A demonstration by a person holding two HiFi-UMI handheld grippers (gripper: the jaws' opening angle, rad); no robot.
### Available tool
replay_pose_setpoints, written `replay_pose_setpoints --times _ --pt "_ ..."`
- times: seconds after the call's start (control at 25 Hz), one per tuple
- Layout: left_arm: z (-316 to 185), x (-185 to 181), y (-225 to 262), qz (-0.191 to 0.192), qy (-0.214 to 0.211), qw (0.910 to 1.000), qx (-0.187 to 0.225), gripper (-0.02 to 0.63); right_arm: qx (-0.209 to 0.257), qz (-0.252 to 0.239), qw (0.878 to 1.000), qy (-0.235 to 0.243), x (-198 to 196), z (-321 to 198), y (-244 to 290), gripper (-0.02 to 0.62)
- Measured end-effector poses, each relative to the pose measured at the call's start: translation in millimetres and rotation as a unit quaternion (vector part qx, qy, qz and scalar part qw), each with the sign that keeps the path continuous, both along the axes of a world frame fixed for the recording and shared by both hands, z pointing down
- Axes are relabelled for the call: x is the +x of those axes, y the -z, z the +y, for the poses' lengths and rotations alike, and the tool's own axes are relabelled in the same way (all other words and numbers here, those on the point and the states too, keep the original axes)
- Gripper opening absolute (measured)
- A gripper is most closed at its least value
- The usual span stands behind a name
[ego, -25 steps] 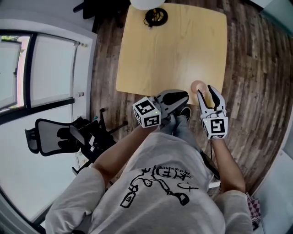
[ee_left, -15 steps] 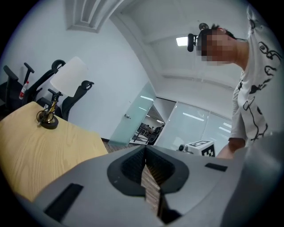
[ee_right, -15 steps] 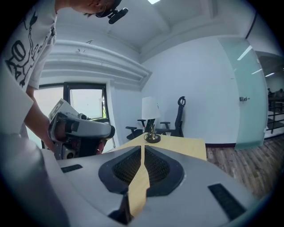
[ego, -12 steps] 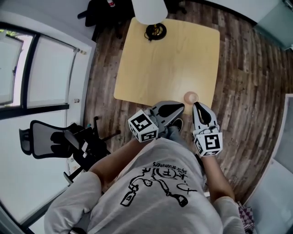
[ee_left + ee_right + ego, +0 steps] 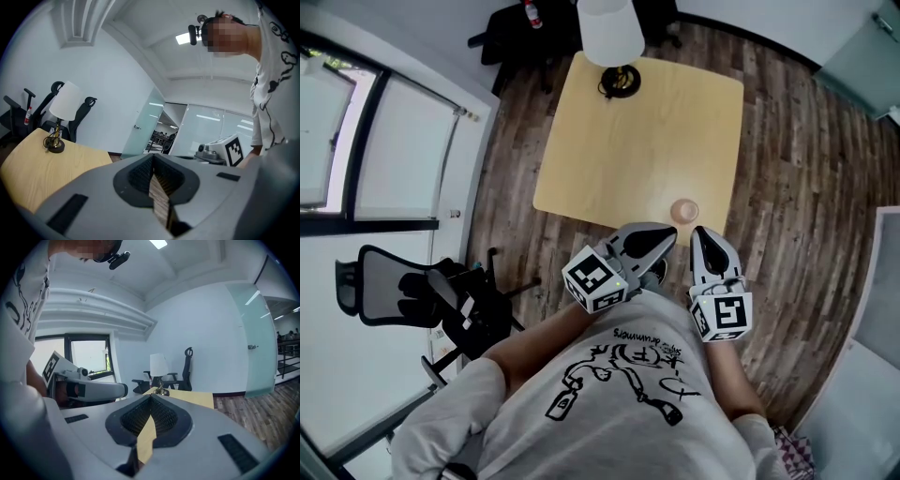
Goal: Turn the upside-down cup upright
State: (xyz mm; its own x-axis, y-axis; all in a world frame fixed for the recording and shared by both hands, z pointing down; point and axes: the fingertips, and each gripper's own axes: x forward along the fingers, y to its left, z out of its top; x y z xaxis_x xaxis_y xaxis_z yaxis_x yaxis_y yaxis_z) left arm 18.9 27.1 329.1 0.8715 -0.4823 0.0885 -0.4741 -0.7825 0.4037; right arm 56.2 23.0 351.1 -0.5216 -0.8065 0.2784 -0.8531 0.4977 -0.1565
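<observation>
A small peach cup (image 5: 683,210) stands alone on the light wooden table (image 5: 619,141), close to its near right edge. From above it shows as a round ring, and I cannot tell which way up it is. My left gripper (image 5: 667,236) is shut and empty, held level over the floor just short of the table edge. My right gripper (image 5: 701,234) is beside it, also shut and empty, a little on the near side of the cup. Neither gripper view shows the cup. The meeting jaw tips show in the left gripper (image 5: 153,157) and right gripper (image 5: 151,397) views.
A table lamp with a white shade (image 5: 612,37) stands at the table's far edge. Office chairs (image 5: 412,291) stand to the left by the window and behind the table. Wooden floor surrounds the table. A glass door (image 5: 255,333) is to the right.
Both grippers have risen and drawn back from the table toward the person. The right gripper's jaws, open by the cup a second ago, are now shut with nothing in them.
</observation>
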Motion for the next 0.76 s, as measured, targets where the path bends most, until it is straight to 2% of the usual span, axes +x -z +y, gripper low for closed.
replay_pose_setpoints --times 0.2,0.76 --pt "9.7 1.3 8.1 -0.018 0.010 0.9995 0.022 0.009 0.012 0.003 1.000 0.003 -4.8 7.9 16.6 0.023" --pt "27.3 7.5 15.1 -0.026 0.020 0.9989 0.034 0.009 0.009 0.001 1.000 0.008 -3.3 29.7 15.1 0.024"
